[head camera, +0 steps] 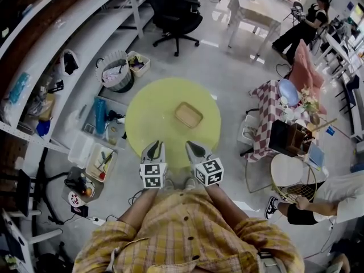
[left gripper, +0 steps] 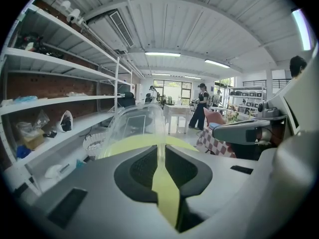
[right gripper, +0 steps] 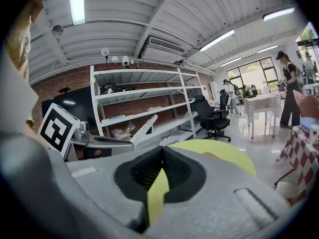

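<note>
A round yellow table (head camera: 149, 114) carries a shallow tan tray (head camera: 188, 114) near its middle. Both grippers hover over the table's near edge, side by side. My left gripper (head camera: 152, 150) (left gripper: 159, 146) is shut on a clear plastic lid (left gripper: 130, 126), which stands up ahead of its jaws; from the right gripper view the lid (right gripper: 143, 128) sticks out of the left gripper's tip. My right gripper (head camera: 195, 149) (right gripper: 162, 151) is shut with nothing in it; only a thin yellow slit of table shows between its jaws.
White shelving (head camera: 62, 33) runs along the left, with a laundry basket (head camera: 115, 70) and bins (head camera: 100, 162) on the floor beside the table. A black office chair (head camera: 173, 13) stands beyond. A checked-cloth table (head camera: 267, 104) and a seated person (head camera: 318, 195) are at the right.
</note>
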The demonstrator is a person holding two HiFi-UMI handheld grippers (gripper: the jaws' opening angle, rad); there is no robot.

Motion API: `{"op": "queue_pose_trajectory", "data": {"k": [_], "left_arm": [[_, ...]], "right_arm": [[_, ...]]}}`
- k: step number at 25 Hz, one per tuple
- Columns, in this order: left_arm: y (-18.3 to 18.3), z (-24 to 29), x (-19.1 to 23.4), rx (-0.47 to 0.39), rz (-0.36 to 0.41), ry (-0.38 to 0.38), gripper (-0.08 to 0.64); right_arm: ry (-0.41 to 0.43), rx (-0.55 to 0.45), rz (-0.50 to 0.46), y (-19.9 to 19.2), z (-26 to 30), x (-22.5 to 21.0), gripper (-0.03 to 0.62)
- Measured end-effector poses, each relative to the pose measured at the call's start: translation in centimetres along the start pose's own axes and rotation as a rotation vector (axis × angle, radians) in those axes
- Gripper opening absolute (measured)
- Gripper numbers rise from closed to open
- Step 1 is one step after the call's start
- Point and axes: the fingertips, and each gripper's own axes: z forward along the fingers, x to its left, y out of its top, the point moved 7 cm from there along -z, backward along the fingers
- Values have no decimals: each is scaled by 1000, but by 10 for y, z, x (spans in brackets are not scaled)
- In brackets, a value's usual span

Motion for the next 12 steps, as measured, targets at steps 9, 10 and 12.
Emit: {"op": "queue_pose_trajectory", "data": {"k": [9, 10, 12], "left_arm": [[-4, -1, -9, 2, 28, -14, 51], [-4, -1, -10, 7, 27, -16, 49], [-5, -2, -10, 12, 28, -14, 51]], "right_arm": [[4, 4, -7, -2, -2, 0, -3], [3, 5, -7, -3, -2, 0, -3], [2, 8, -8, -4, -2, 0, -3]]}}
